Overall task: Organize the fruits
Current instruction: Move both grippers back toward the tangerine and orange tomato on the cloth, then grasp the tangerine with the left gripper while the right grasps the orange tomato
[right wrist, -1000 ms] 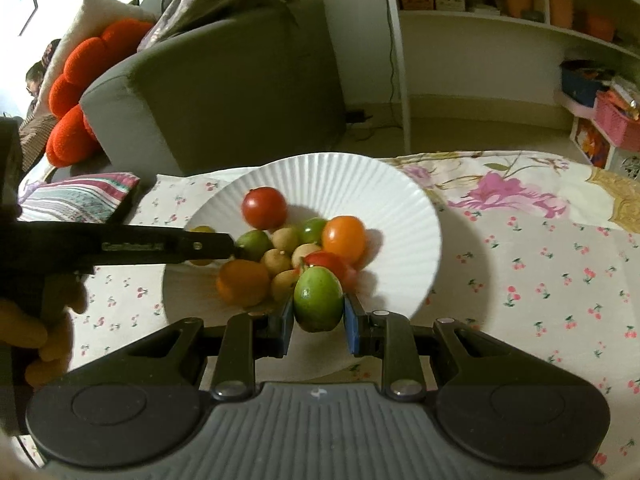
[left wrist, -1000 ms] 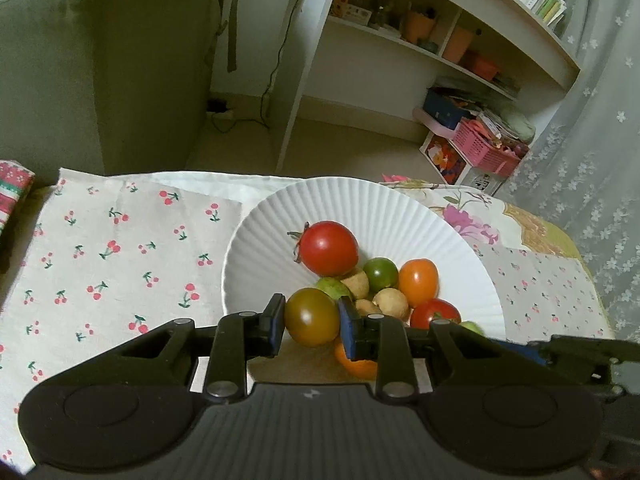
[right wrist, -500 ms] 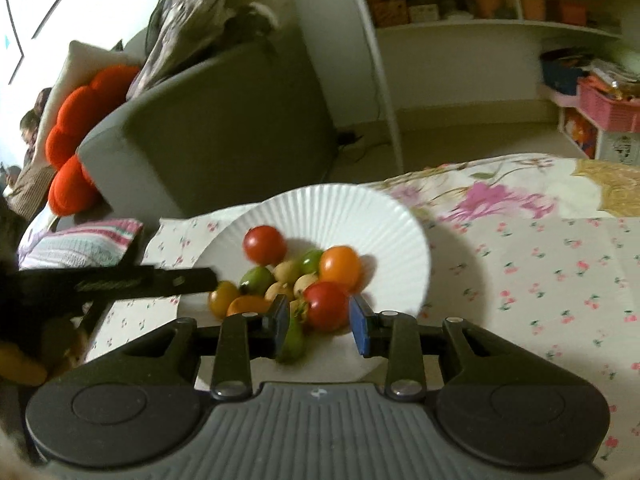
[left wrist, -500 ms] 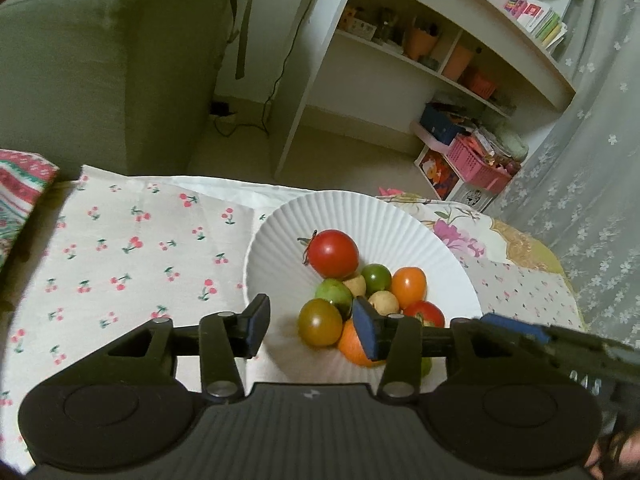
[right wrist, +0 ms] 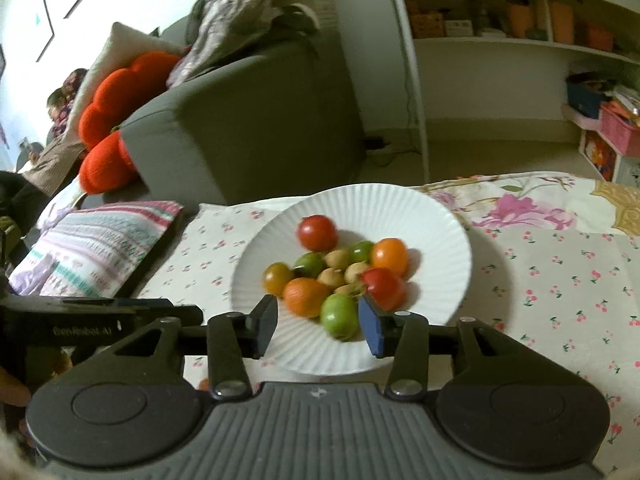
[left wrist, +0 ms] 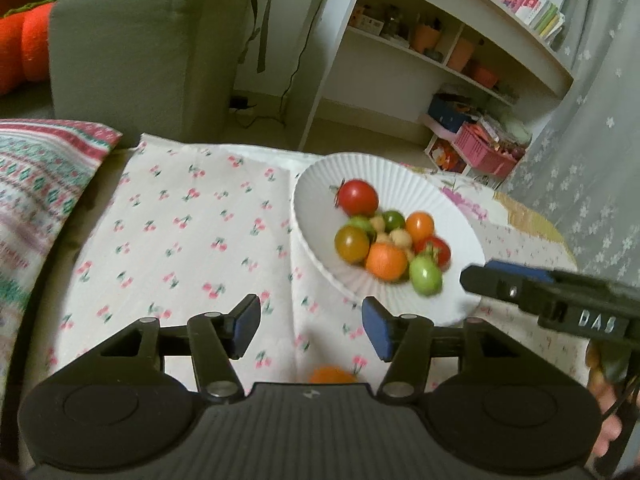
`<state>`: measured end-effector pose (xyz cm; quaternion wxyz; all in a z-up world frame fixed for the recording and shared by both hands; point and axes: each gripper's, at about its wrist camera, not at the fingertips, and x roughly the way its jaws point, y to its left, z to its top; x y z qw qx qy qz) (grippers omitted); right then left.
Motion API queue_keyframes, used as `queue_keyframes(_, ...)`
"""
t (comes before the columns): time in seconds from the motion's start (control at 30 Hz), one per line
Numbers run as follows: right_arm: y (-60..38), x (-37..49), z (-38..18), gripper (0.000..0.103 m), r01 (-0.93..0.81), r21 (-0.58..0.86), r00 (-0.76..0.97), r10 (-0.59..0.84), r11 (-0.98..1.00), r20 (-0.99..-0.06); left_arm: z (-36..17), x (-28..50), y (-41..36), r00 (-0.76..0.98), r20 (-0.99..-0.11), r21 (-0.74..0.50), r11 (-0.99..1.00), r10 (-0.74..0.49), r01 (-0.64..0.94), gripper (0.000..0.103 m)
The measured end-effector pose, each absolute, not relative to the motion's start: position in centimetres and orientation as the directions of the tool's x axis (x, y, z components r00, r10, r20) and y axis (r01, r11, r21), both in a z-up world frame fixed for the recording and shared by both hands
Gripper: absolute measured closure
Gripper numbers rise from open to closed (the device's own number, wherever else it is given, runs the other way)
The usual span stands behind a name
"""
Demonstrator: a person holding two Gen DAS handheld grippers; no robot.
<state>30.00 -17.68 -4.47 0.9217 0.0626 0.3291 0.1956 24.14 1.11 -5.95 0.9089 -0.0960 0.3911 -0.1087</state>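
A white ribbed plate (right wrist: 440, 220) (left wrist: 312, 184) on the cherry-print cloth holds several tomatoes and small fruits. Among them are a red tomato (right wrist: 317, 233) (left wrist: 357, 197), a brown-green tomato (right wrist: 277, 278) (left wrist: 352, 244), an orange fruit (right wrist: 305, 296) (left wrist: 386, 261) and a green fruit (right wrist: 339, 316) (left wrist: 425, 276). My right gripper (right wrist: 318, 326) (left wrist: 540, 292) hangs at the plate's near rim, its jaws opening. The green fruit lies on the plate between them, unpressed. My left gripper (left wrist: 312, 330) (right wrist: 100, 316) is over the cloth left of the plate, jaws opening, nothing between them.
Another orange fruit (left wrist: 332, 376) lies on the cloth just ahead of the left gripper's body. A striped cushion (left wrist: 36, 184) sits at the left, a grey sofa (left wrist: 140, 60) and white shelves (left wrist: 440, 52) beyond. A hand (left wrist: 608, 432) holds the right gripper.
Both grippers opened. The left let go of the brown-green tomato, the right of the green fruit; both fruits now lie on the plate. The left gripper drew back left off the plate.
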Motion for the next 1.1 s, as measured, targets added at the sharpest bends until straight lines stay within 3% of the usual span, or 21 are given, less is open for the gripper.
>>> queue_keyframes(0.17, -16.9, 28.9, -4.1, 0.047, -0.359, 0.23, 0.688, 0.423, 0.905, -0.589, -6.2, 21.8, 1.2, 0.667, -0.695, -0.244, 0.96, -0.27, 0.135, 0.056)
queue_keyframes(0.37, -15.7, 28.4, -4.3, 0.027, -0.408, 0.24, 0.627, 0.462, 0.881, -0.627, -7.1, 19.7, 0.4, 0.664, -0.709, -0.182, 0.971, -0.239, 0.155, 0.041)
queue_keyframes(0.67, -12.9, 28.2, -6.7, 0.025, -0.436, 0.254, 0.536, 0.476, 0.863, -0.697, -9.0, 18.7, -1.1, 0.638, -0.737, -0.12, 0.972, -0.224, 0.204, 0.039)
queue_keyframes(1.1, -13.1, 28.6, -8.0, 0.028, -0.385, 0.324, 0.507, 0.491, 0.864, -0.708, -10.1, 18.7, -2.0, 0.637, -0.746, -0.072, 0.974, -0.196, 0.215, 0.039)
